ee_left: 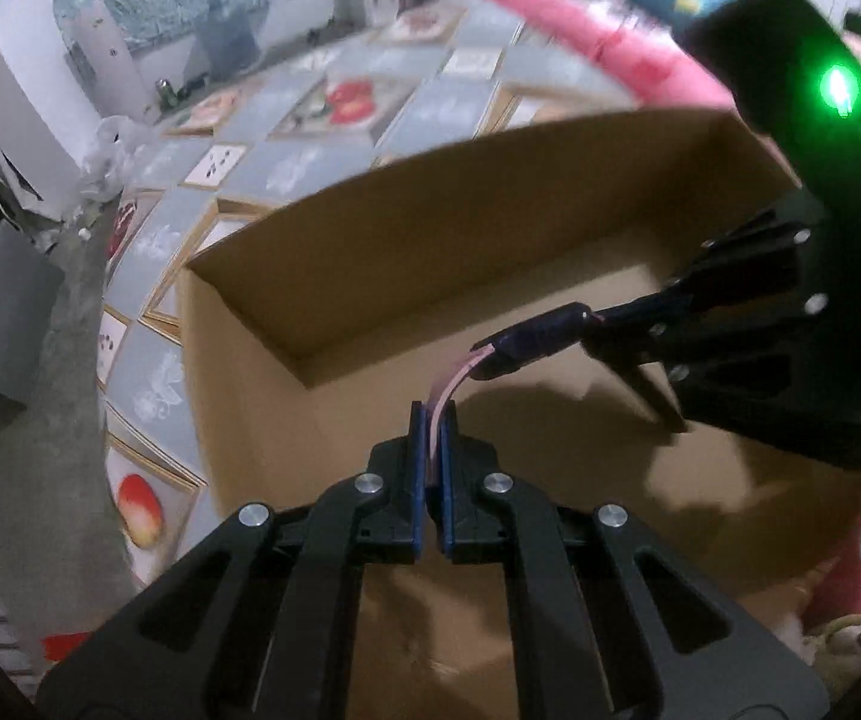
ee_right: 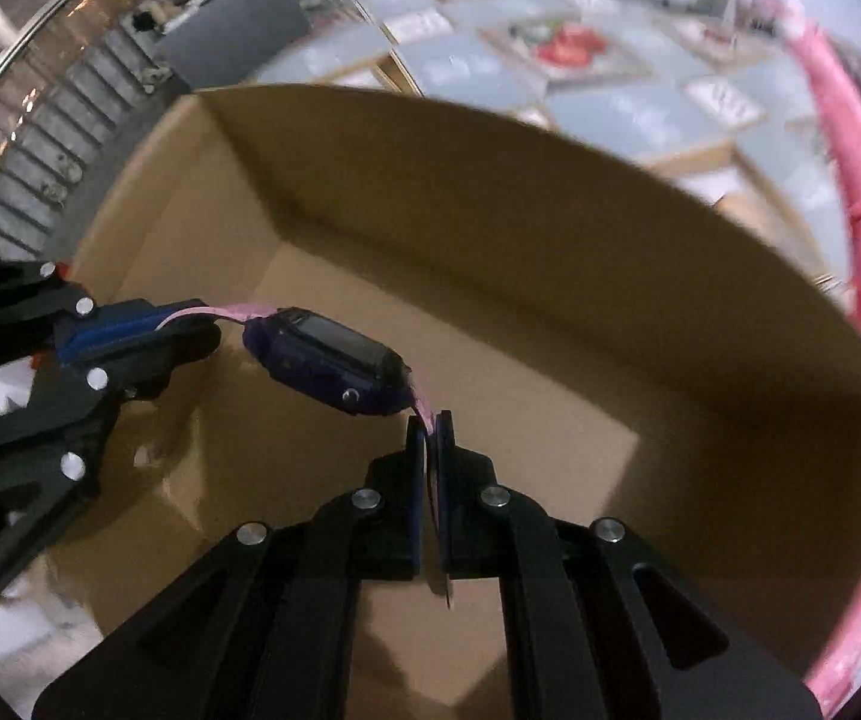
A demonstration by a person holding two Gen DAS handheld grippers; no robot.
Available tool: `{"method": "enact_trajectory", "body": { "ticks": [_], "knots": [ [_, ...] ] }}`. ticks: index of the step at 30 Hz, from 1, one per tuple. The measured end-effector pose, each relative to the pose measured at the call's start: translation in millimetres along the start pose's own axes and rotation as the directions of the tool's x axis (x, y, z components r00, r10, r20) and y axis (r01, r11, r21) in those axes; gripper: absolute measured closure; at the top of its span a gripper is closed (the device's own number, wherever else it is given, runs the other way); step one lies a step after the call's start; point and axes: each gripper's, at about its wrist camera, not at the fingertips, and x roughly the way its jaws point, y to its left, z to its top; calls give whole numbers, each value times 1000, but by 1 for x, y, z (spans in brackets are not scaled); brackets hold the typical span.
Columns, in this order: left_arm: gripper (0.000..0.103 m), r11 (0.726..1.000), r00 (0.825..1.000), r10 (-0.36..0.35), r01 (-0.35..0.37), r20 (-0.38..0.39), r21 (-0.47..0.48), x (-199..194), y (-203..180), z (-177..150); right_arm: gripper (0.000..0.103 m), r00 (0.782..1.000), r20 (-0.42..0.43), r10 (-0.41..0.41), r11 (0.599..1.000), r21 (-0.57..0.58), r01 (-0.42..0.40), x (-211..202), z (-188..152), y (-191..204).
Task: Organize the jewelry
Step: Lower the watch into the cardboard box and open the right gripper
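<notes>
Watch (ee_right: 328, 360) with pink strap hangs stretched over cardboard box (ee_right: 550, 228) near its back-left corner, left tool (ee_left: 433, 420) and right tool (ee_right: 430, 429) each clamped on a strap end; transfer step, next likely lower and release inside.

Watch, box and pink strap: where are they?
watch (ee_right: 334, 360), right wrist view, on its dark screen face.
cardboard box (ee_left: 430, 228), left wrist view, on its inner far wall.
pink strap (ee_left: 451, 387), left wrist view, between watch and left claw.
</notes>
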Motion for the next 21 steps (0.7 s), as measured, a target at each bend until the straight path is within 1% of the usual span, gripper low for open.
{"method": "enact_trajectory", "body": {
  "ticks": [2, 4, 5, 7, 8, 9, 10, 13, 15, 17, 19, 21],
  "knots": [
    [99, 1000, 998, 17, -17, -55, 10, 18, 1, 7, 98, 1000, -17, -7, 1000, 13, 7, 8, 13, -9],
    [97, 999, 996, 42, -41, -82, 22, 25, 0, 14, 96, 1000, -26, -16, 1000, 24, 17, 14, 21, -13],
    [94, 999, 995, 52, -50, -87, 21, 27, 0, 17, 96, 999, -24, -29, 999, 33, 30, 14, 24, -15],
    [92, 996, 994, 82, -80, -74, 28, 25, -1, 22, 92, 999, -18, -42, 998, 44, 42, 16, 28, -18],
    [88, 994, 993, 104, -103, -57, 30, 22, -2, 24, 91, 999, -11, -37, 998, 54, 37, 16, 30, -20],
    [84, 993, 993, 112, -110, -46, 29, 20, -2, 26, 86, 999, -9, -39, 997, 62, 39, 15, 30, -21],
    [82, 993, 993, 113, -112, -40, 25, 19, -1, 29, 79, 999, -3, -45, 997, 69, 46, 14, 31, -24],
    [80, 991, 991, 135, -135, -15, 14, 16, 2, 34, 70, 996, 34, -84, 995, 62, 82, 8, 29, -21],
    [73, 989, 989, 145, -145, 11, 15, 10, 1, 36, 68, 995, 42, -86, 994, 70, 83, 6, 27, -21],
    [72, 987, 986, 160, -161, 36, 18, 6, 0, 38, 68, 995, 50, -89, 994, 70, 86, 5, 33, -29],
    [69, 986, 985, 164, -165, 54, 18, 1, 0, 39, 67, 993, 59, -102, 993, 66, 98, 3, 31, -30],
    [63, 983, 980, 181, -183, 84, 13, -6, 0, 39, 67, 991, 70, -113, 991, 74, 108, -1, 27, -31]
  ]
}}
